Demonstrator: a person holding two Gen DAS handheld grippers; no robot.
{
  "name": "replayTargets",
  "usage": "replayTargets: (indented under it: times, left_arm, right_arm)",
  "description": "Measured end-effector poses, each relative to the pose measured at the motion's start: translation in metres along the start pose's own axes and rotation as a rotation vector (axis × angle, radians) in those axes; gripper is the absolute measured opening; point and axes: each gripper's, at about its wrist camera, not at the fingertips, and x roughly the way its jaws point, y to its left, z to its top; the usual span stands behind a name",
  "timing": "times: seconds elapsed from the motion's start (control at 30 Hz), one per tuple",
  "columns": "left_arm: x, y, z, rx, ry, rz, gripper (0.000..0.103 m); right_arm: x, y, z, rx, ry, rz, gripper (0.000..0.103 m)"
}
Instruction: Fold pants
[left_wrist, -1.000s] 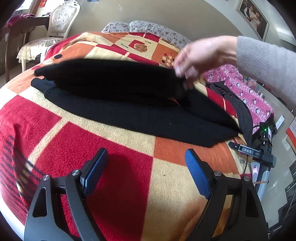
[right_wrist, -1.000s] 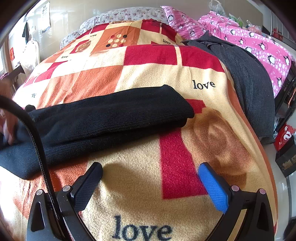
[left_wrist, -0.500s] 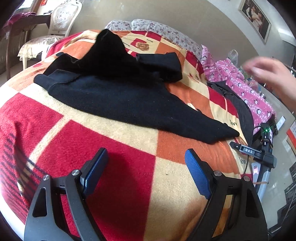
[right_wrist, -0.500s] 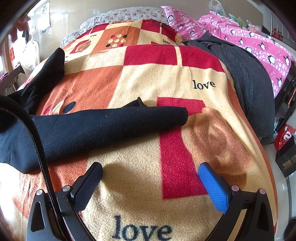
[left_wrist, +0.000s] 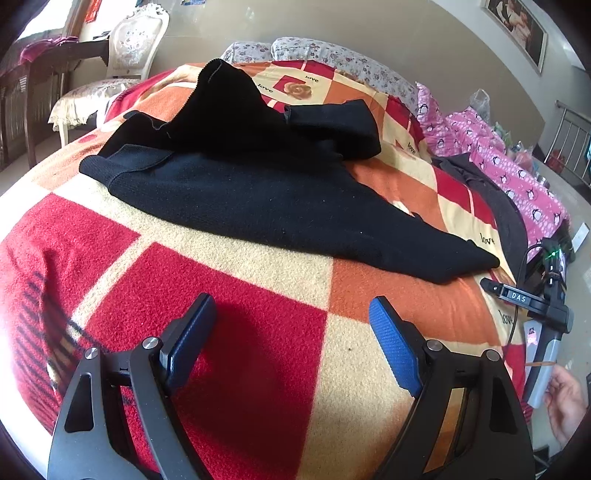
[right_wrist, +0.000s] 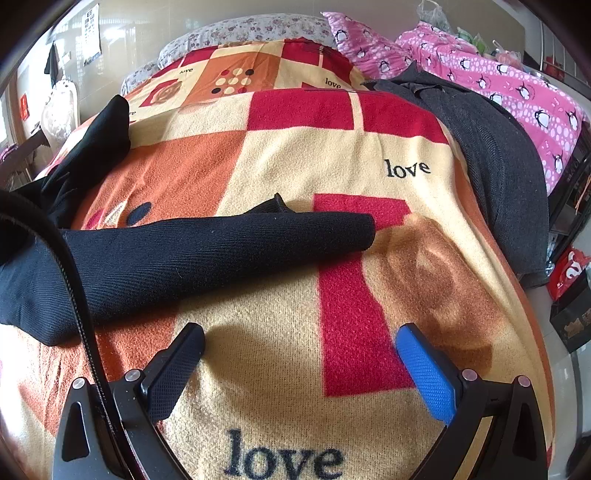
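pants black knit, lying unfolded on the bed's patchwork blanket, one leg stretched flat toward the right with its cuff near the blanket edge, the other leg thrown back in a rumpled heap over the waist end. left claw spread wide, nothing in it, parked low over the blanket short of the near leg. right claw also spread wide and empty, resting by the blanket, the leg cuff just ahead and left of it. fold not started by the look of it. risks: knit is thick and floppy, a pinch on one layer only would drag the leg and leave the lower layer behind; the bunched far leg could get folded in crooked if not laid flat first; fuzzy blanket could get nipped along with the cloth and ride up. cable crosses the right wrist view and lies over the leg, may snag on it. around: dark grey garment along the right side of the bed, pink penguin bedding beyond it, white chair at far left, person's hand at the right edge by the other handle. nothing lies between the claws and the pants.
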Motion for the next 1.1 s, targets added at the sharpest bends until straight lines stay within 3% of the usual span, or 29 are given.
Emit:
replayTargets:
  times: [0.57, 0.9, 1.1]
  left_arm:
    - [0.0, -0.001, -0.003, -0.01, -0.006, 0.004, 0.085]
    - [-0.002, 0.002, -0.004, -0.023, -0.007, -0.018, 0.085]
    - [-0.001, -0.001, -0.002, -0.01, -0.004, -0.009, 0.085]
  right_arm:
    - [0.002, 0.0, 0.003, -0.015, 0.025, 0.008, 0.103]
    - [-0.007, -0.014, -0.002, -0.165, 0.163, 0.13, 0.103]
    - [-0.023, -0.027, -0.024, -0.17, 0.104, 0.106, 0.103]
